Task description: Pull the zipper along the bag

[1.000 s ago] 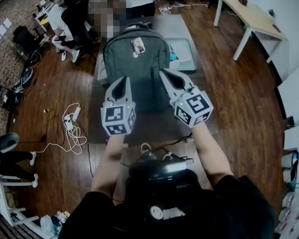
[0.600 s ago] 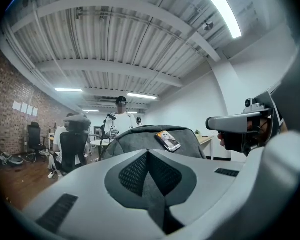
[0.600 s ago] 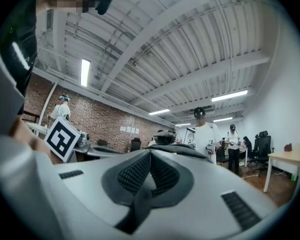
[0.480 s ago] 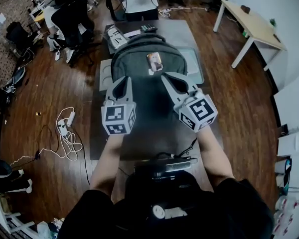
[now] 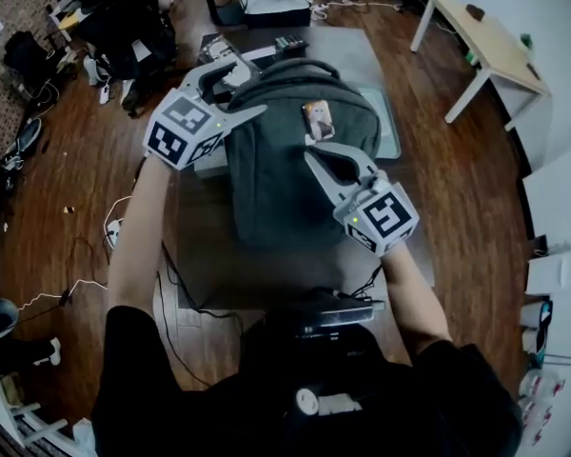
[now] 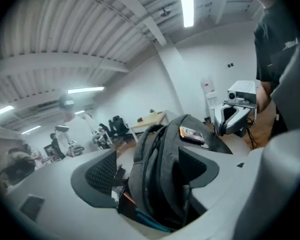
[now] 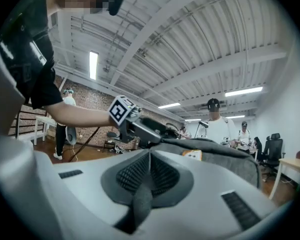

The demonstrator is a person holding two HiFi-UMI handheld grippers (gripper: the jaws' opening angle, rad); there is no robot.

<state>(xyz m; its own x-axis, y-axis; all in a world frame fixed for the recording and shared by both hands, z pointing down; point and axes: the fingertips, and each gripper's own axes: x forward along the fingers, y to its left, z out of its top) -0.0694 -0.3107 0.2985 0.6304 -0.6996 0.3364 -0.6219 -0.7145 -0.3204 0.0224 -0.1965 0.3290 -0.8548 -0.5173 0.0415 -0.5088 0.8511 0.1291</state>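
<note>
A grey backpack (image 5: 290, 160) with a small orange-and-white tag (image 5: 317, 120) lies on the grey table (image 5: 362, 60). My left gripper (image 5: 246, 86) reaches in from the left at the bag's top corner. Its jaws have just been opening, and in the left gripper view (image 6: 150, 169) the bag's top edge and handle (image 6: 157, 159) stand between the pads without being pinched. My right gripper (image 5: 314, 150) hovers over the bag's right half, pointing up the bag, shut with nothing seen between its pads (image 7: 150, 171). No zipper pull is visible.
A flat pale tray (image 5: 388, 127) lies under the bag's right side, and a small keypad device (image 5: 287, 44) beyond its top. A light wooden table (image 5: 485, 31) stands at the right, cables (image 5: 114, 231) lie on the floor at the left. People stand in the background (image 7: 215, 124).
My left gripper swung from beside the right one up and left to the bag's top corner, rolled over, and opened around the top edge. The right gripper shifted slightly and stayed shut.
</note>
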